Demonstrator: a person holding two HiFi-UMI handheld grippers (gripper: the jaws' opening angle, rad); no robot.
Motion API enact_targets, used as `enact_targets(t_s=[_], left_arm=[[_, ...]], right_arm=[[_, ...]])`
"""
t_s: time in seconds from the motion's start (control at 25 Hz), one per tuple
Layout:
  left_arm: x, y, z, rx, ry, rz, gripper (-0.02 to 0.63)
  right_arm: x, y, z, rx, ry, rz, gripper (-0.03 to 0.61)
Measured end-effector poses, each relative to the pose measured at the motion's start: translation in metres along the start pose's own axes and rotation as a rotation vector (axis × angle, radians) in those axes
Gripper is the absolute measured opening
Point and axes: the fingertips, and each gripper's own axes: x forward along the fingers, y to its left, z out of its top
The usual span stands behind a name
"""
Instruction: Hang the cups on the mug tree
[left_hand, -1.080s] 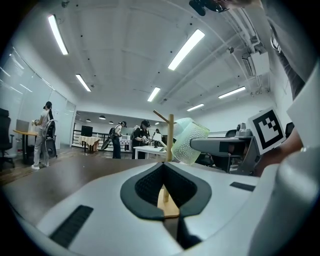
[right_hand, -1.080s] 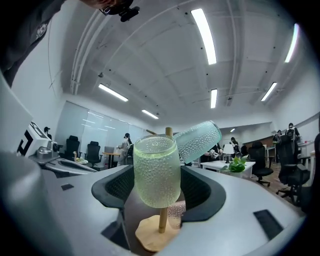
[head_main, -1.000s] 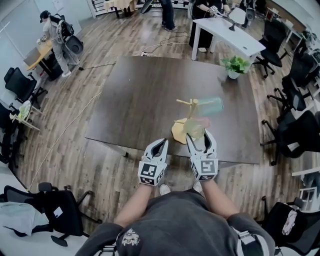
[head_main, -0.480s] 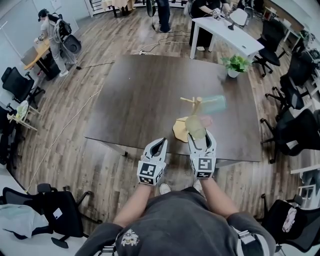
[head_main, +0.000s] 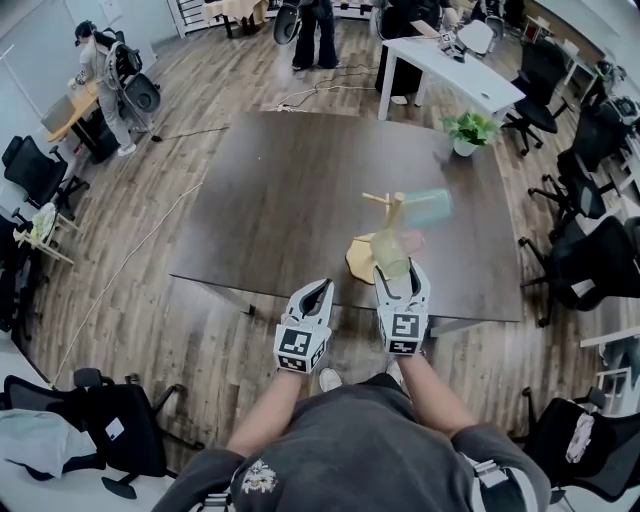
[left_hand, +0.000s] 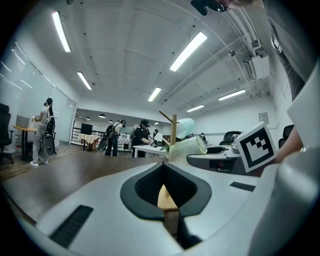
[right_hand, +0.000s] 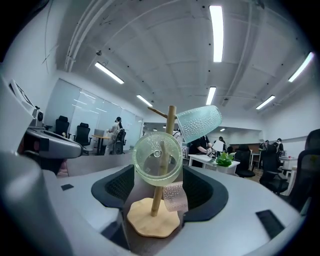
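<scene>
- Stands at the near edge of a dark brown desk (head_main: 280, 190), a gripper in each hand, both pointed away from the body.
- Holds the right gripper (head_main: 402, 274) over the near right part of the desk, aimed straight at the wooden mug tree (head_main: 394, 214).
- Has that gripper's fingers (right_hand: 111, 191) spread wide and clamped on nothing, with neither pad touching a cup.
- In the right gripper view, framed in the gap: the green cup (right_hand: 156, 159), mouth toward the camera, hanging on the near side of the tree's pole (right_hand: 170, 125), clear of both pads.
- Lower and just right of the pole: the pink cup (right_hand: 175, 196), small and pale, hanging above the round base (right_hand: 149, 218).
- High on the right branch: the teal cup (right_hand: 199, 123), hung at a tilt, well above the other two.
- From the head view, the same three on the tree: teal cup (head_main: 428, 207) farthest, pink cup (head_main: 411, 241) in the middle, green cup (head_main: 390, 254) nearest and just ahead of the right gripper.
- Holds the left gripper (head_main: 319, 288) just beside the right one, at the desk's near edge and left of the tree.
- Has the left fingers (left_hand: 144, 186) closed tip to tip, with nothing held between them.
- At the desk's far right corner, well apart from the tree: a potted plant (head_main: 470, 130).
- Around the desk on the wooden floor: office chairs (head_main: 40, 170), a white table (head_main: 455, 70) and several standing people (head_main: 105, 75).
</scene>
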Motion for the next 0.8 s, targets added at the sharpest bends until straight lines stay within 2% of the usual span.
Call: enact_targets(t_s=[0.4,0.44,0.6,0.68,0.8], left_arm=[[-0.007,-0.024,0.000,0.008,-0.007,-0.027,0.006],[-0.006,-0.029,0.001,0.011,-0.008,-0.034,0.006],[-0.004,-0.055,0.010,0.017,-0.026,-0.059,0.006],[-0.008,-0.069,0.016,0.021,-0.032,-0.068,0.006],[-0.021,-0.089,0.022,0.028,-0.036,-0.071,0.006]], right_arm=[[-0.051,0.012,0.005,0.047,-0.026,0.026,0.302],[-0.059,0.013,0.005,0.046,-0.031,0.032,0.269],[-0.089,0.003,0.012,0.043,-0.040,0.018,0.067],[-0.102,-0.002,0.014,0.038,-0.036,0.008,0.027],[-0.124,-0.008,0.015,0.033,-0.029,0.011,0.026]])
